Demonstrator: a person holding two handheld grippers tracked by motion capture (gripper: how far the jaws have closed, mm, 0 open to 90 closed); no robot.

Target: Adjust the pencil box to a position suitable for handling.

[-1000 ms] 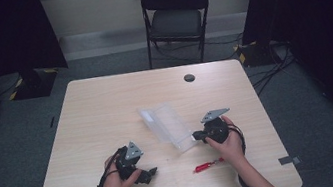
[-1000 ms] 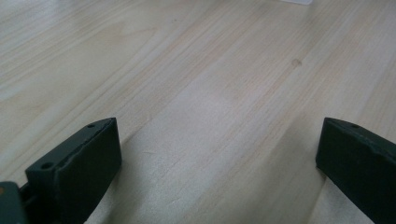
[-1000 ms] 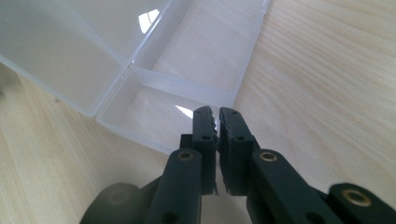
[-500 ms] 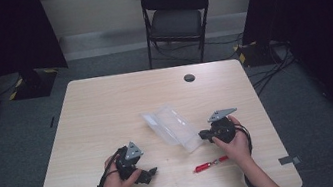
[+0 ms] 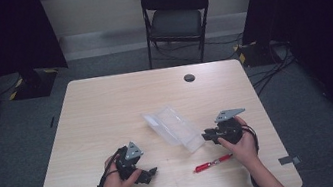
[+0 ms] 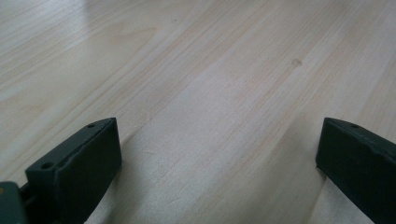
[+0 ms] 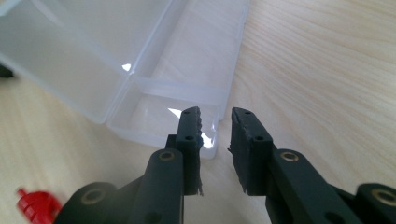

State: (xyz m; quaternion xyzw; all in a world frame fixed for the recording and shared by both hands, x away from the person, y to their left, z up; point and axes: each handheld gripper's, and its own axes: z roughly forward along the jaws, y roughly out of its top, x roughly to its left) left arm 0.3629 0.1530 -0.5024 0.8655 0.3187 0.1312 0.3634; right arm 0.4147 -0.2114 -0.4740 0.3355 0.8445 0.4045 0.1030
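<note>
An open clear plastic box (image 5: 172, 128) lies on the wooden table (image 5: 106, 108), right of the middle. My right gripper (image 5: 207, 136) points at its near right end from just beside it. In the right gripper view the jaws (image 7: 215, 116) stand a little apart with nothing between them, having just been opening, and the box (image 7: 140, 60) lies right ahead. A red pen (image 5: 212, 162) lies near the front edge, by my right hand; its red end (image 7: 35, 205) appears at lower left. My left gripper (image 5: 150, 172) rests low at the front left, its jaws (image 6: 217, 140) wide open over bare wood.
A black folding chair (image 5: 175, 18) stands beyond the far edge of the table. A dark round grommet (image 5: 189, 77) sits near the table's far right. Cables lie on the floor at the right (image 5: 271, 66).
My right gripper has drawn to the right, off the box's end, and its jaws have parted. The left gripper has not moved.
</note>
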